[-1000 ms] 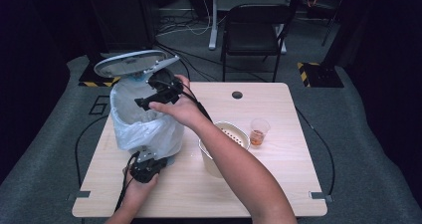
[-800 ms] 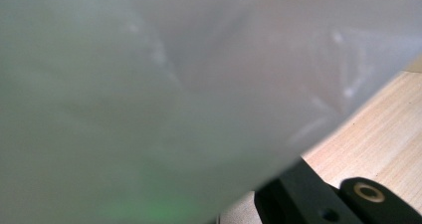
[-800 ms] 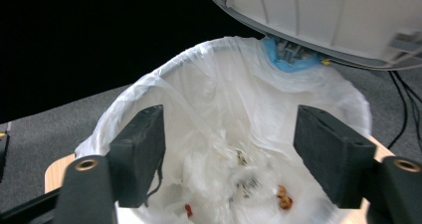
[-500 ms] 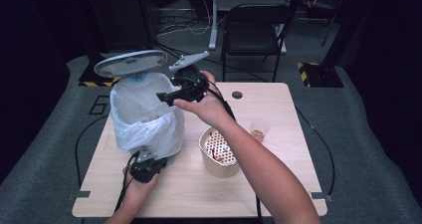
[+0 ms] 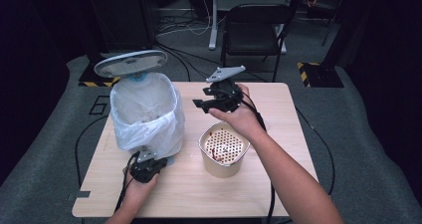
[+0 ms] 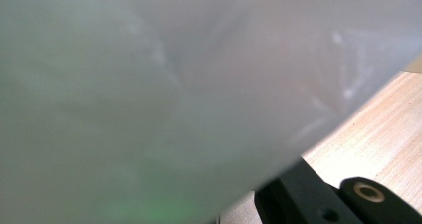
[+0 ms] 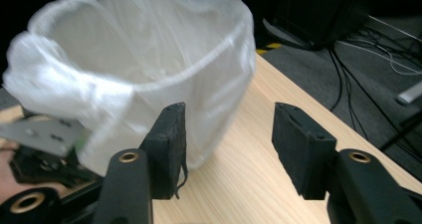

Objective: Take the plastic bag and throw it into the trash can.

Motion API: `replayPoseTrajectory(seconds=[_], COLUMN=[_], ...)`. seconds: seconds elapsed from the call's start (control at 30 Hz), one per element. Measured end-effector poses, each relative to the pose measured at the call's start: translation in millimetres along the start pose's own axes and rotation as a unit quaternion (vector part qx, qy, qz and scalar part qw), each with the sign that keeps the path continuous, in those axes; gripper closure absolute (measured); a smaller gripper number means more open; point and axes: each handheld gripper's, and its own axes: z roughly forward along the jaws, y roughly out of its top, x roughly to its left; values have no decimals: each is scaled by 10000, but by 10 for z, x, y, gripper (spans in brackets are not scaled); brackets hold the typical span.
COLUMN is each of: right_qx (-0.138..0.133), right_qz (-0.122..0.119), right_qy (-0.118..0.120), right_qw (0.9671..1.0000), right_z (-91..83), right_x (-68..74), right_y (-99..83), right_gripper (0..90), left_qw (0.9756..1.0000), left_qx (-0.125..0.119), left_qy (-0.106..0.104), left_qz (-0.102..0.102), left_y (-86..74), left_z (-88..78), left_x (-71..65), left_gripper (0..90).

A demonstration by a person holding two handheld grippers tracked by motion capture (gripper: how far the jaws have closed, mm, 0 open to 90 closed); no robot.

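Observation:
A bin lined with a white plastic bag (image 5: pixel 144 112) stands at the table's left, its grey lid (image 5: pixel 130 62) raised. My left gripper (image 5: pixel 145 168) sits low at the foot of the bin, pressed up against the bag (image 6: pixel 149 84); what its jaws touch is hidden. My right gripper (image 5: pixel 200 104) hovers above the table just right of the bin and points at it. Its jaws have just been closing, and a gap with nothing in it still stands between them (image 7: pixel 226 122). A beige container with a perforated insert (image 5: pixel 224 147) stands below that hand.
The wooden table (image 5: pixel 278 114) has bare room at its right and front. A black chair (image 5: pixel 254 27) and floor cables lie beyond the far edge. Cables trail from both grippers off the front edge.
My right gripper has moved right, from over the bin's mouth to above the table beside it, and its jaws have narrowed. A clear cup with orange liquid is now behind that hand. The left gripper has stayed put.

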Motion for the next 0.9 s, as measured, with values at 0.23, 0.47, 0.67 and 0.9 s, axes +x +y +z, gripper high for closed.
replayPoseTrajectory(seconds=[0.23,0.47,0.67,0.9], right_qx=[181,295,388,500], right_qz=[334,474,617,849], right_qy=[-120,-144,-161,-178], right_qw=[9992,9983,9972,9950], right_z=[-24,12,47,75], right_x=[-171,-266,-337,-428], right_y=[-329,-586,-810,-1063], right_gripper=[523,553,566,570], left_qw=[10000,10000,10000,10000], left_qx=[-28,-34,-39,-40], left_qy=[-69,-77,-79,-81], left_qz=[7,8,12,3], left_y=[0,-1,-2,-2], left_z=[1,1,1,2], left_x=[2,3,3,4], left_gripper=[900,900,900,900])
